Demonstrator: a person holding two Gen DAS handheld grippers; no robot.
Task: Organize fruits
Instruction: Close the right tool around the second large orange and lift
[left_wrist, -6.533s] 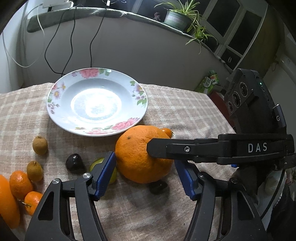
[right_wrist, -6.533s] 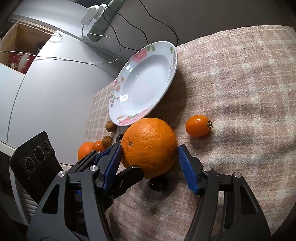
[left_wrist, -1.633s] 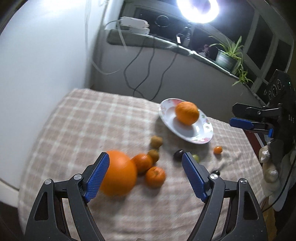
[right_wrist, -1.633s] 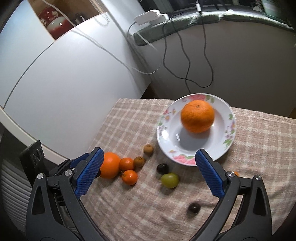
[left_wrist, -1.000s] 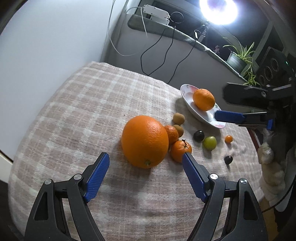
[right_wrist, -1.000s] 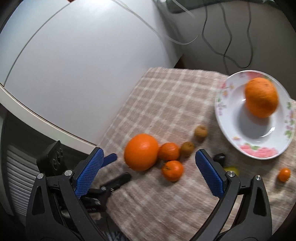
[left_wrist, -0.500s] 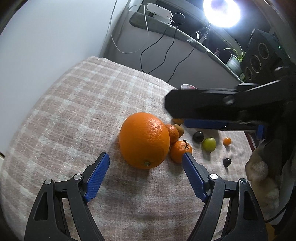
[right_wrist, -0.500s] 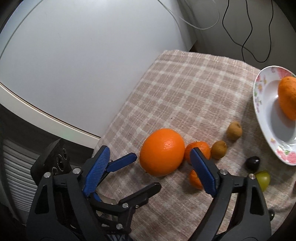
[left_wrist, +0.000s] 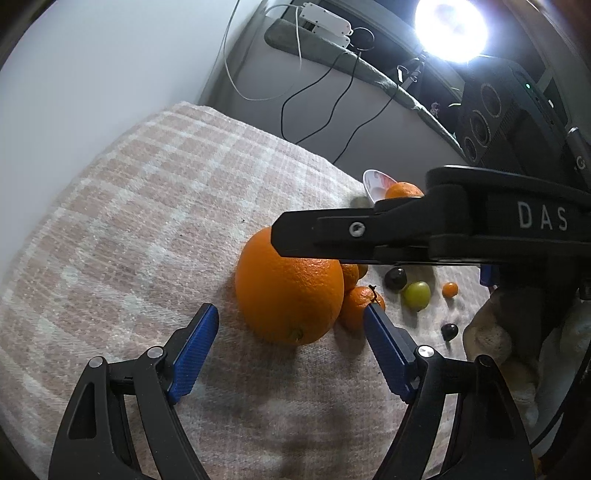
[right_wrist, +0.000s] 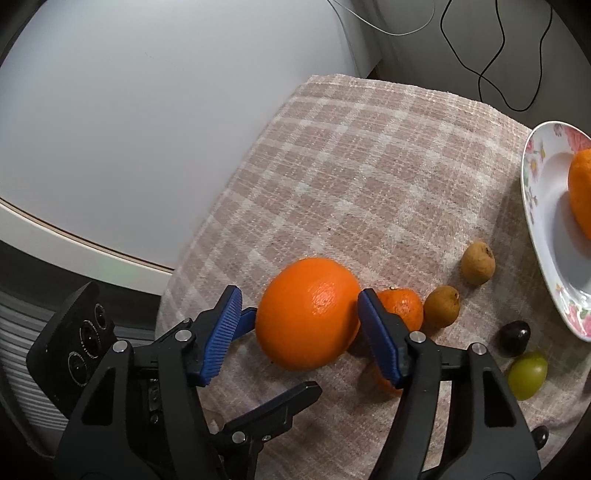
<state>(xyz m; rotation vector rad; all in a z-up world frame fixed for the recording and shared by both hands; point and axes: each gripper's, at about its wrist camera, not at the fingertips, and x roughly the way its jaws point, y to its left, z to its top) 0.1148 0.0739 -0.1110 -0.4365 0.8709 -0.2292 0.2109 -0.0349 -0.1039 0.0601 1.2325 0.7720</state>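
A large orange (right_wrist: 308, 314) lies on the checked cloth (right_wrist: 369, 166). My right gripper (right_wrist: 299, 332) straddles it and its jaws are closing: the right pad is at the peel, while a narrow gap shows at the left pad. In the left wrist view its black finger (left_wrist: 354, 230) crosses over the orange (left_wrist: 290, 286). My left gripper (left_wrist: 290, 352) stands open just short of the orange, with nothing between its pads. A flowered plate (right_wrist: 546, 236) at the right holds another orange (right_wrist: 581, 192).
Right of the big orange lie a mandarin (right_wrist: 400, 308), two brown fruits (right_wrist: 441, 306), a dark fruit (right_wrist: 515, 338) and a green one (right_wrist: 526, 374). The cloth's edge and a white cabinet (right_wrist: 129, 129) are to the left. A lamp (left_wrist: 450, 27) glares behind.
My right gripper has come down and across to the big orange, and its jaws have narrowed around it. The left gripper has hardly moved and stays open.
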